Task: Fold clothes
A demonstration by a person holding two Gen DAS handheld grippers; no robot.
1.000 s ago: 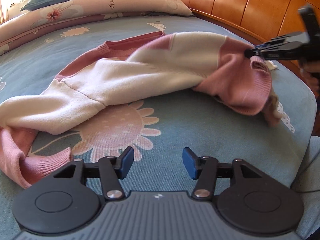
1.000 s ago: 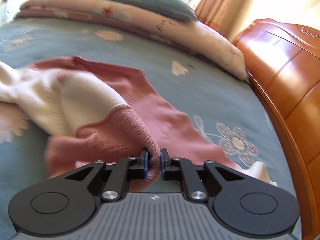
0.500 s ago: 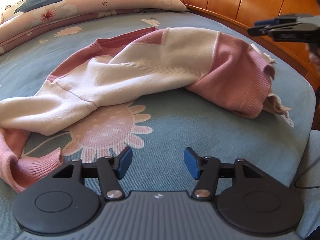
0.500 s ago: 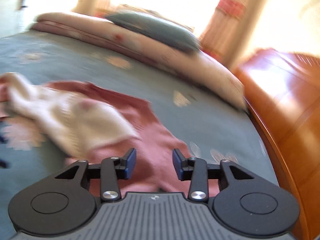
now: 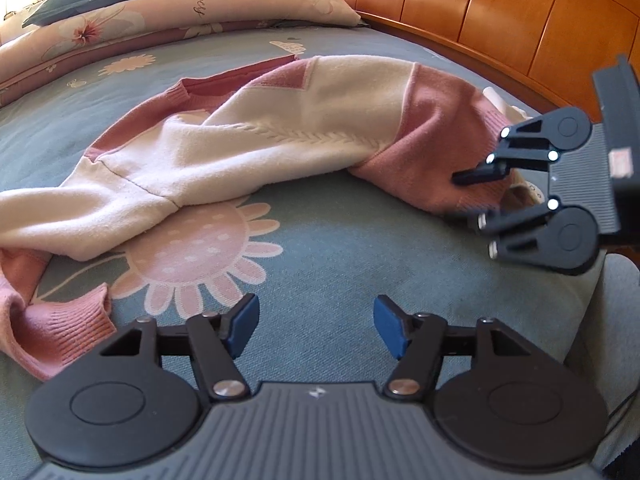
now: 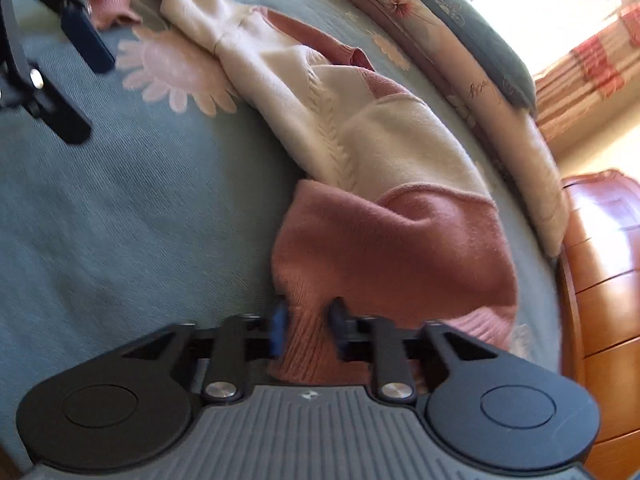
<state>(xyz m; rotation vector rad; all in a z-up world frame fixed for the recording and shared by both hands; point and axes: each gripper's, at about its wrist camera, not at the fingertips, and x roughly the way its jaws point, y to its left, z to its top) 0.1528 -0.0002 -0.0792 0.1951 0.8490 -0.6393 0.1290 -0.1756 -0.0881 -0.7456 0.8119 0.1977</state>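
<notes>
Fingers: right gripper (image 6: 306, 326) closing, pink ribbed hem of sweater (image 6: 360, 184) between its pads | left gripper (image 5: 316, 330) jaws opening, nothing between them, above teal flowered bedspread (image 5: 360, 248) | sweater: pink-and-cream, stretched across frame centre in left view, one cuff at lower left | pillows (image 5: 168, 12) upper left, wooden headboard (image 5: 500, 12) upper right

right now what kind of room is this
Most likely a bedroom: the pink and cream sweater lies on a bed with a flowered teal bedspread, pillows stacked at one end, and a wooden headboard alongside.
</notes>
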